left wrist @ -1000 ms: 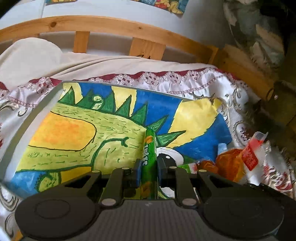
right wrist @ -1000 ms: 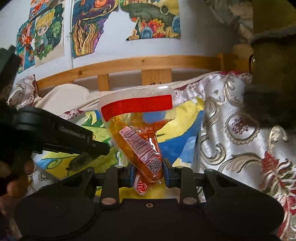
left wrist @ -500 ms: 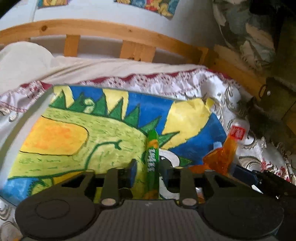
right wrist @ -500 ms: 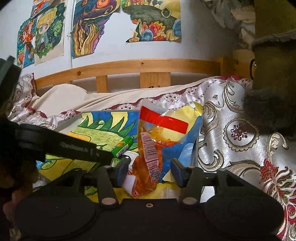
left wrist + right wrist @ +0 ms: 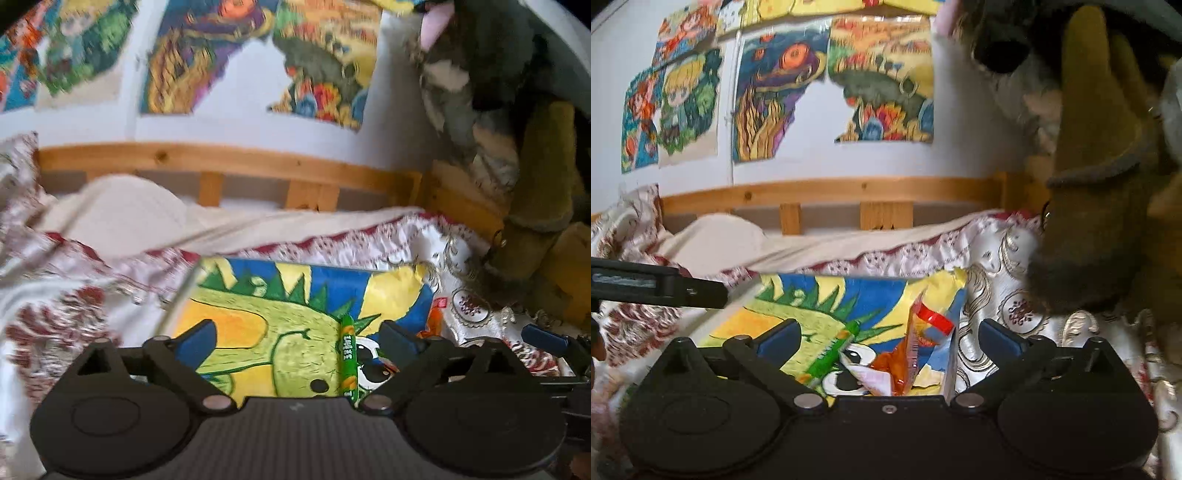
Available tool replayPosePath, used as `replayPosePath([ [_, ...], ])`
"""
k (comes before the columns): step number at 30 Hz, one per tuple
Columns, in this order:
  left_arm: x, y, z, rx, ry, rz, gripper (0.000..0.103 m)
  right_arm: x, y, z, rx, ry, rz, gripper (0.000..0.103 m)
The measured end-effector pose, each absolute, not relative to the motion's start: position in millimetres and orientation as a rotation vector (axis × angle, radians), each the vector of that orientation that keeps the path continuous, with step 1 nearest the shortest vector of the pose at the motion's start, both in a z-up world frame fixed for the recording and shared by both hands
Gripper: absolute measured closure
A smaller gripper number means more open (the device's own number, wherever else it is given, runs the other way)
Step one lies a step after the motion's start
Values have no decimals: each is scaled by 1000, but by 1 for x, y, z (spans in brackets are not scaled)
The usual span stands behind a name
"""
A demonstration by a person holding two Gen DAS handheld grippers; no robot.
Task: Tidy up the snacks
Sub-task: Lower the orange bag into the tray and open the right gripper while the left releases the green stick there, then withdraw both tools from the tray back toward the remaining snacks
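A green candy stick lies on the dinosaur-painted tray on the bed. My left gripper is open and empty, raised behind the stick. The stick also shows in the right wrist view. An orange snack bag with a red strip lies on the tray's right part, next to the stick. My right gripper is open and empty, just behind the bag. The bag's edge shows in the left wrist view.
A patterned white and red bedspread covers the bed. A wooden rail runs along the back under wall drawings. Plush toys crowd the right side. The left gripper's side reaches in at the left.
Both grippers opened and let go: the green stick and the orange bag now lie on the tray. Both grippers pulled back and tilted up, showing more wall.
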State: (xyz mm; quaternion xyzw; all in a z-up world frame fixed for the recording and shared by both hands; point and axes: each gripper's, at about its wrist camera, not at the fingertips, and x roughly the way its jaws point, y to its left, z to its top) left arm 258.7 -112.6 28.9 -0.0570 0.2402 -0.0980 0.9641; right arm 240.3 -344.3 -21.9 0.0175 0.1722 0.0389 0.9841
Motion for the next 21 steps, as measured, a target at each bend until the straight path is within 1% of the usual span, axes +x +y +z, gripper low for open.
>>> replayPosePath([
  [4,218,-96,49,-120,444,-179,1,206,-337,-5,34,318,87,1],
  [9,168,-78,61,-132,419,-174,1,155,-324,8,19,291,112,1],
  [14,123,-66,65,-116,392,-187,1,112,-313,14,11,280,118,1],
  [21,62,-40,64,-86,423,-226,1,58,-304,19,99,295,103,1],
])
